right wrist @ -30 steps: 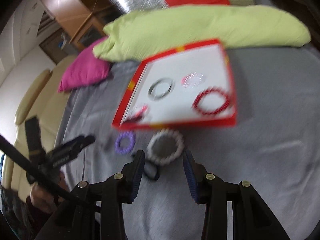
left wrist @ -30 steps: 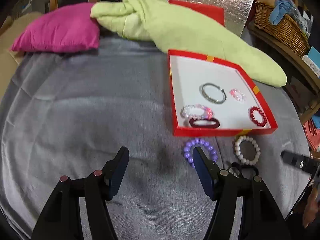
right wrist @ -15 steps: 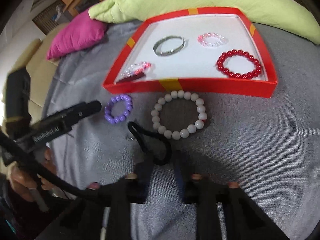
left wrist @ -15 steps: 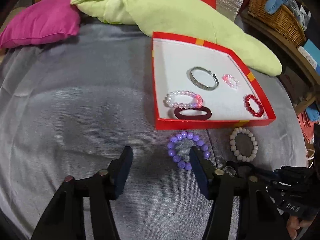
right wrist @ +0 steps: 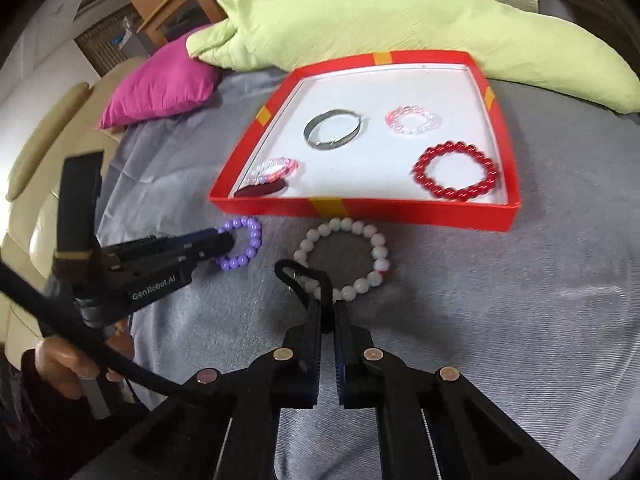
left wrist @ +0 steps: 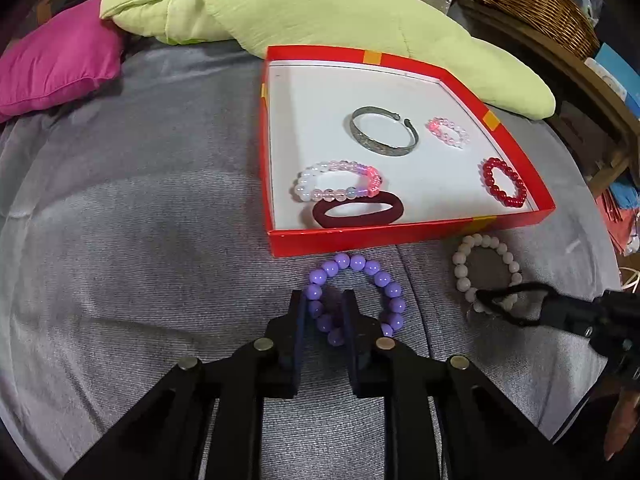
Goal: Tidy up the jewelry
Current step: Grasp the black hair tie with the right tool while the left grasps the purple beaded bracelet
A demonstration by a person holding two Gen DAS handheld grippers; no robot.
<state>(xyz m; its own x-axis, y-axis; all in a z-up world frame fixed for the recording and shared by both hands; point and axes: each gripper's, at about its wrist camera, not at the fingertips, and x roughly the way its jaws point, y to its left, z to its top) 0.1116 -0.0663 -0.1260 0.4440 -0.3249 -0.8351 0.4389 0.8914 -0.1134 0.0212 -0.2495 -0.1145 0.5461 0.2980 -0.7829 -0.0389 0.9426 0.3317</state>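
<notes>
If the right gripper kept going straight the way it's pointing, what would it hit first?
The right gripper, shut on the black hair tie, would probably meet the white bead bracelet first, with the red tray's front wall beyond it. Depth is uncertain.

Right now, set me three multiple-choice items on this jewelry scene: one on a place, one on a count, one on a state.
1. Where does the white bead bracelet lie?
A. Inside the red box
B. On the grey cloth in front of the red box
C. On the pink cushion

2. How many pieces lie inside the red box?
A. Three
B. Five
C. Seven

3. What is the right hand-held gripper doing?
A. Clamped on the black hair tie
B. Wide open above the box
C. Clamped on the red bead bracelet

Answers: 1 B, it rests on the cloth just outside the box's near wall. 2 B, a metal bangle, two pinkish bead bracelets, a red bead bracelet and a dark red band. 3 A, the tie's loop runs into its closed fingertips.
</notes>
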